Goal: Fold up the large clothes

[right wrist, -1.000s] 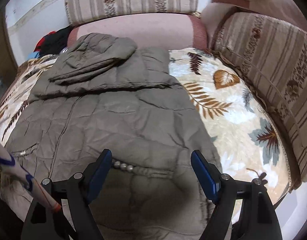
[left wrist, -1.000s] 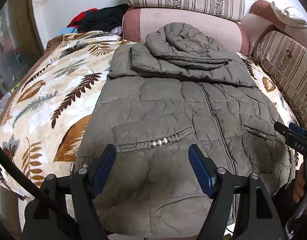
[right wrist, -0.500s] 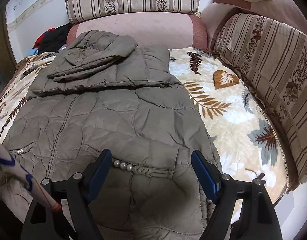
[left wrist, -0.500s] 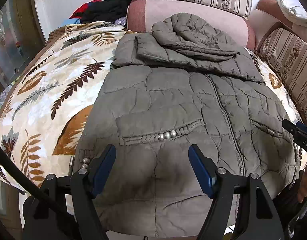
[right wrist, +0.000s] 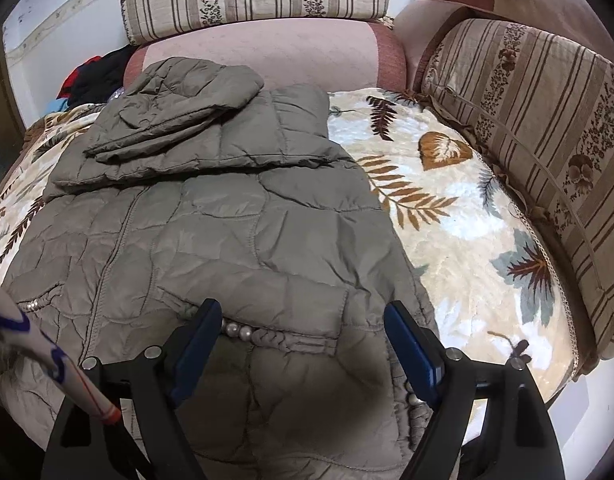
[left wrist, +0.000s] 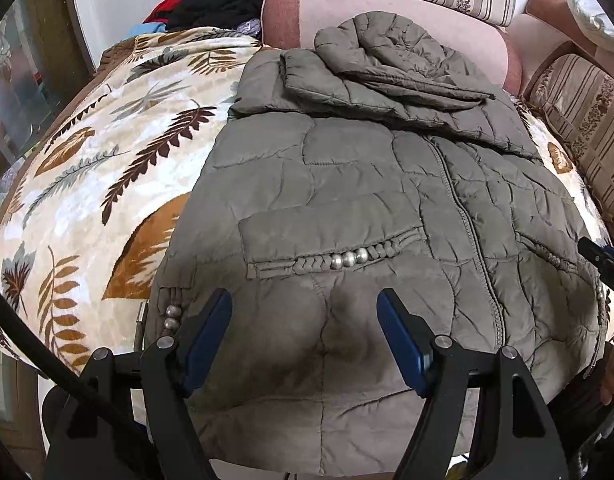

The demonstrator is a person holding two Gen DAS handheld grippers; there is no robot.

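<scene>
While both grippers' fingers (left wrist: pixel 399 340) gape, jacket (left wrist: pixel 367 184) lies beneath them.

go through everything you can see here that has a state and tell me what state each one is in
jacket: flat, front up, zipped, sleeves and hood folded over its chest
pockets: closed
leaf blanket: spread over the sofa
left gripper: open, empty
right gripper: open, empty

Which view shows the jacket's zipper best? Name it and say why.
The left wrist view: the zipper runs in plain sight down the jacket, near the frame's middle. The right wrist view shows it only as a seam at its left side.
</scene>
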